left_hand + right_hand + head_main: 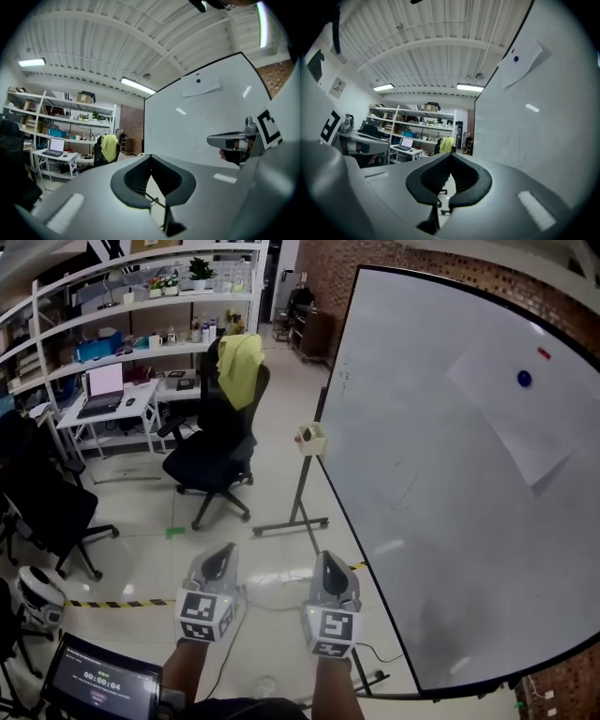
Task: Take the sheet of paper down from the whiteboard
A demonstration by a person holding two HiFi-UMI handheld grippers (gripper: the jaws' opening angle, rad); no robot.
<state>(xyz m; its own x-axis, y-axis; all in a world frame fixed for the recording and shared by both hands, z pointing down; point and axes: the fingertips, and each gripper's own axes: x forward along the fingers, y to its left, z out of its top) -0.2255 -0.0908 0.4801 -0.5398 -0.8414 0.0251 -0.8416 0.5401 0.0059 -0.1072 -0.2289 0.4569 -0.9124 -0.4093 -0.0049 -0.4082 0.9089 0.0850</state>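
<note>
Head view: a white sheet of paper [511, 413] hangs tilted, high on the white whiteboard [422, 540], under a round blue magnet [524, 379] (a small red magnet [545, 353] sits close by). The left tongs [223, 554] and the right tongs [328, 561] are side by side low before the board, well apart from the sheet.

Left gripper view – the left tongs are pressed together with nothing between them; the sheet shows far up the board.

Right gripper view – the right tongs are pressed together too, empty, the sheet high at the right.
</note>
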